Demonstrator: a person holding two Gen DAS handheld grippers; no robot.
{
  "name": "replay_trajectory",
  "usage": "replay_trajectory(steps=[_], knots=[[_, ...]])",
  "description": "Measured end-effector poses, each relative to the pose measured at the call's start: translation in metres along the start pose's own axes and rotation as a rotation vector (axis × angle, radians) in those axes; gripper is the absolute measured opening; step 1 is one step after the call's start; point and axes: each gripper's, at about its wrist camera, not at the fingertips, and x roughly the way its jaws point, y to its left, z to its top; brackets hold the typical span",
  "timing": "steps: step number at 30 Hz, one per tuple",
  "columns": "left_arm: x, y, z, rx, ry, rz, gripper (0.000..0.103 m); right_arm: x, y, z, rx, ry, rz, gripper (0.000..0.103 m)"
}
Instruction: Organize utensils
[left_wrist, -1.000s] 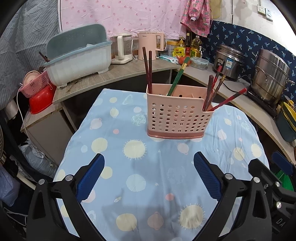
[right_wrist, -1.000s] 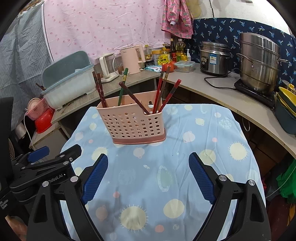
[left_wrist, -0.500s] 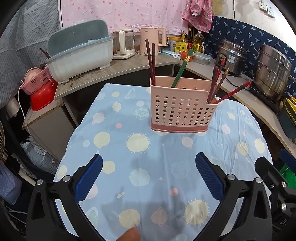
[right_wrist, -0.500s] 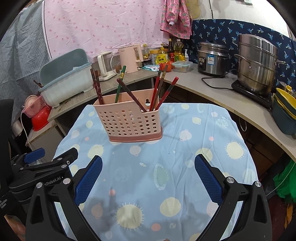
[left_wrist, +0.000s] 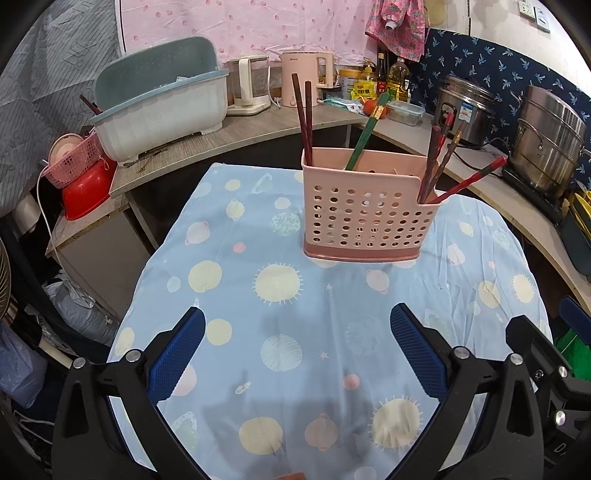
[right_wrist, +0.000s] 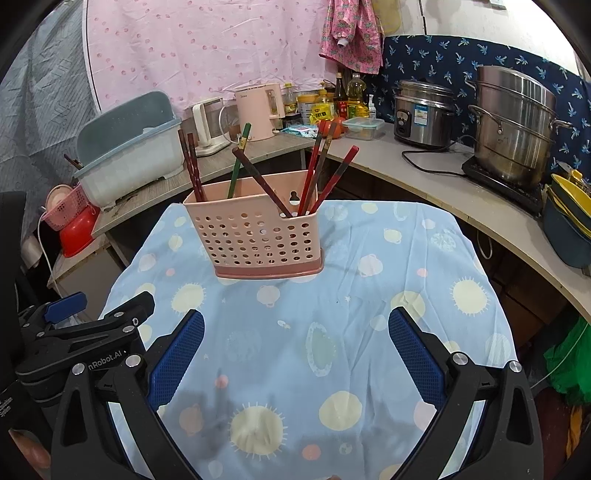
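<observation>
A pink perforated utensil holder (left_wrist: 365, 218) stands on the table with the blue planet-print cloth (left_wrist: 295, 332). It also shows in the right wrist view (right_wrist: 255, 236). Several chopsticks stand in it: a dark red pair (left_wrist: 304, 122) at its left end, a green one (left_wrist: 364, 138) in the middle, red and brown ones (left_wrist: 443, 162) at its right end. My left gripper (left_wrist: 295, 354) is open and empty, near the table's front. My right gripper (right_wrist: 295, 354) is open and empty, to the right of the left one (right_wrist: 88, 332).
A curved counter (right_wrist: 424, 166) runs behind and to the right with a dish rack (left_wrist: 159, 107), kettles (left_wrist: 306, 77), bottles, a rice cooker (right_wrist: 424, 110) and a steel pot (right_wrist: 513, 125). A red bowl and pink basket (left_wrist: 81, 173) sit at the left.
Both grippers have pulled back and risen slightly, so the holder sits a little farther off. Both stay open. The holder and chopsticks have not moved.
</observation>
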Motion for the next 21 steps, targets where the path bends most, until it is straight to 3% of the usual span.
replay_trajectory(steps=[21], knots=[[0.0034, 0.0007, -0.0001, 0.008, 0.011, 0.009, 0.096, 0.0049, 0.0035, -0.0025, 0.001, 0.016, -0.006, 0.096]])
